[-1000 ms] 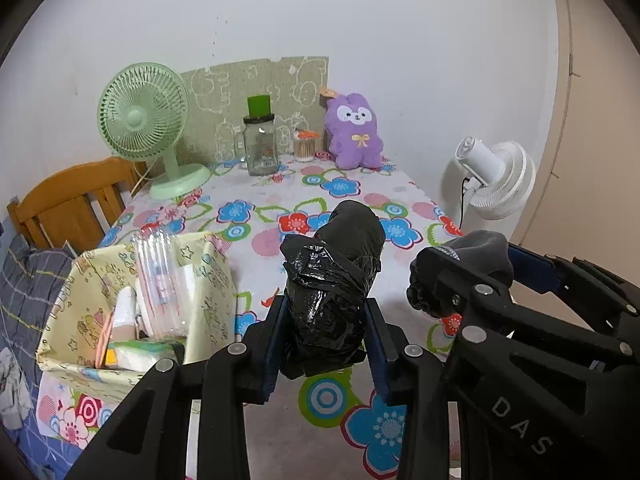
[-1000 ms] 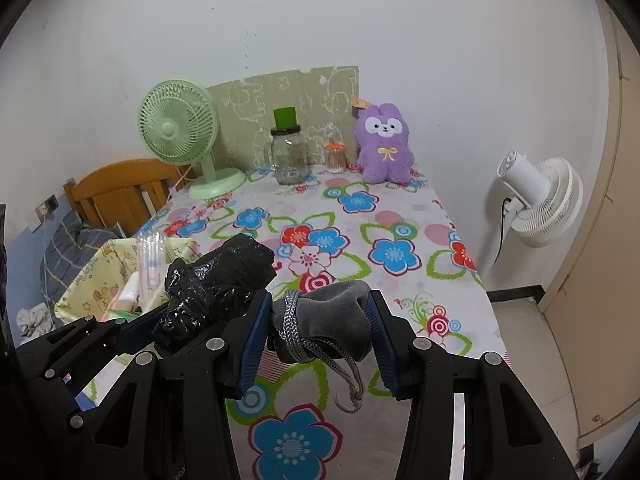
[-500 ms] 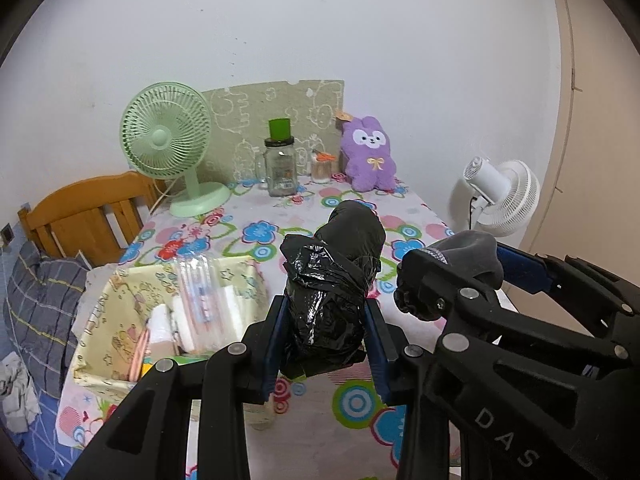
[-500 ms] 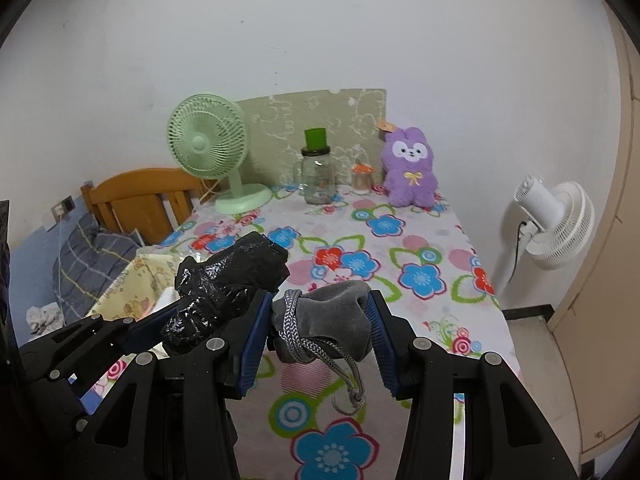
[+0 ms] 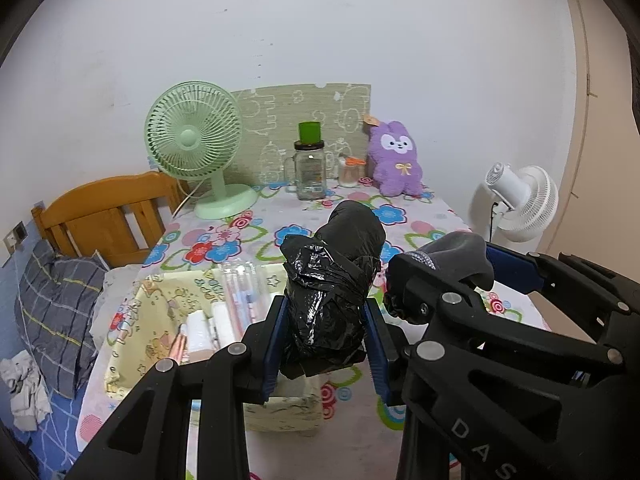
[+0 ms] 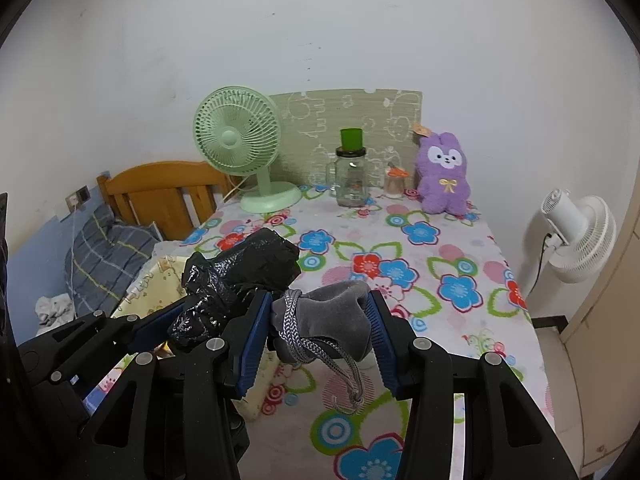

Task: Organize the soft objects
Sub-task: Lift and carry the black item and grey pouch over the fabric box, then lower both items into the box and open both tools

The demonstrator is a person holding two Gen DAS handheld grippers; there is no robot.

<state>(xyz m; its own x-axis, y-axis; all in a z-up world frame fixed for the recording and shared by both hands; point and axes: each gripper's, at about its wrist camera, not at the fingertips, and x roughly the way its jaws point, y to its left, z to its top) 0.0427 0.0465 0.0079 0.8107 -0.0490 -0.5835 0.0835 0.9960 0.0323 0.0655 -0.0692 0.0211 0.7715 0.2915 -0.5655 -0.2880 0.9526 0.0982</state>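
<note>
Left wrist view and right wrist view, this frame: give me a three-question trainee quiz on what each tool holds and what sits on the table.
1. True or false: the left tool is shut on the black plastic bundle.
2. What does the right tool grip? A) purple plush B) grey drawstring pouch C) glass jar
3. Fill in: the yellow fabric bin sits at the table's ___ edge in the left wrist view, below the left tool.

Key
1. True; the blue pads press both its sides.
2. B, the grey drawstring pouch; the purple plush and glass jar stand at the far wall.
3. Left.
</note>
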